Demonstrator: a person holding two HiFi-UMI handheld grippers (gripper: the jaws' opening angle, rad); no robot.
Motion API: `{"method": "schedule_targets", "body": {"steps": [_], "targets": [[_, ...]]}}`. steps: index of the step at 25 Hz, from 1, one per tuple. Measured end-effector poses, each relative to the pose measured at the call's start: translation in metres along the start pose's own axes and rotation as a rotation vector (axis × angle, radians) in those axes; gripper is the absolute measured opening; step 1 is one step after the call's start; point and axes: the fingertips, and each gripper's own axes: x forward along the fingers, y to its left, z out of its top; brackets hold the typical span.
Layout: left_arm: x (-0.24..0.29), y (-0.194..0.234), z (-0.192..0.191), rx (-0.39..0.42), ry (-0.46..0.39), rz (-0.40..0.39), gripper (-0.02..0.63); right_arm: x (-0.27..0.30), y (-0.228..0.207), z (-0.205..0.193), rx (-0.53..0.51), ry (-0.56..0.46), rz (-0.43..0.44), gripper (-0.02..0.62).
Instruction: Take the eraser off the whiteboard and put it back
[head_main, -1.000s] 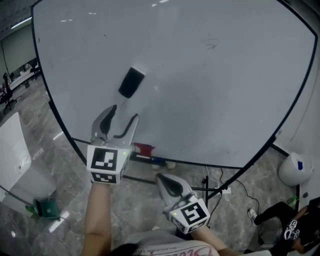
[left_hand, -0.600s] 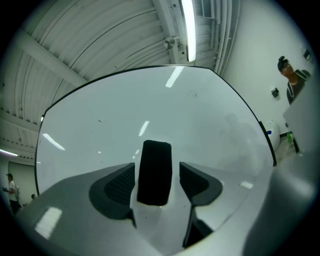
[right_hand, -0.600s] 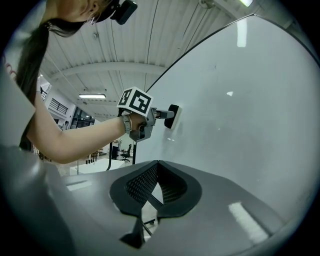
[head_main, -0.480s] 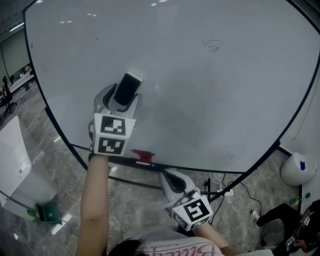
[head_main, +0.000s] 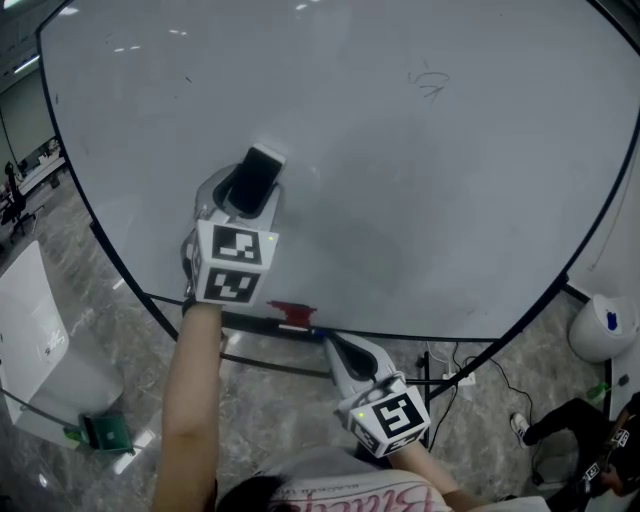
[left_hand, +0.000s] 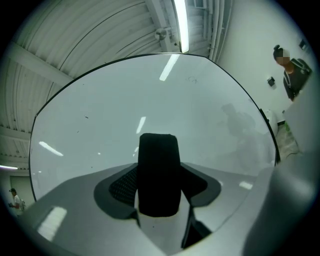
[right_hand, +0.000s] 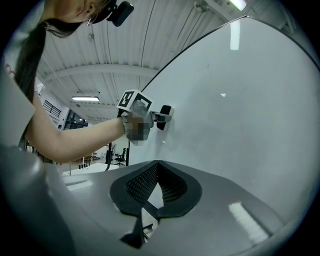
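Note:
The black eraser (head_main: 255, 175) sticks upright on the big whiteboard (head_main: 430, 200). My left gripper (head_main: 245, 188) points level at the board, one jaw on each side of the eraser. In the left gripper view the eraser (left_hand: 159, 172) fills the gap of the left gripper (left_hand: 159, 184), its jaws are closing, and both pads touch its sides. My right gripper (head_main: 342, 350) hangs lower, near the board's bottom rail, shut and holding nothing. The right gripper view shows the closed jaws of my right gripper (right_hand: 156, 169), and farther off the left gripper (right_hand: 161, 116) at the eraser (right_hand: 163, 122).
A red item (head_main: 291, 313) lies on the board's bottom rail. A small scribble (head_main: 430, 82) marks the board's upper right. On the floor are a white round bin (head_main: 598, 335) at right, cables (head_main: 450, 378), a white stand (head_main: 30, 320) at left, and a seated person (head_main: 585, 445).
My left gripper rose to the board and came around the eraser, rolling as it went; over the last half second it hardly moved. The right gripper shifted slightly.

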Motion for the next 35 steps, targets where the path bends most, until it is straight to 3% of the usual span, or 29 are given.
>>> {"method": "schedule_targets", "body": {"steps": [6, 16, 35], "targets": [[-0.001, -0.002, -0.005, -0.013, 0.014, 0.011, 0.236, 0.001, 0.004, -0.002, -0.002, 0.008, 0.007, 0.000], [-0.023, -0.006, 0.006, -0.067, -0.048, 0.002, 0.236, -0.003, 0.007, -0.008, -0.008, 0.034, 0.010, 0.000], [-0.118, -0.031, -0.027, -0.225, -0.097, 0.042, 0.236, -0.003, 0.026, -0.021, -0.003, 0.065, 0.031, 0.002]]}}
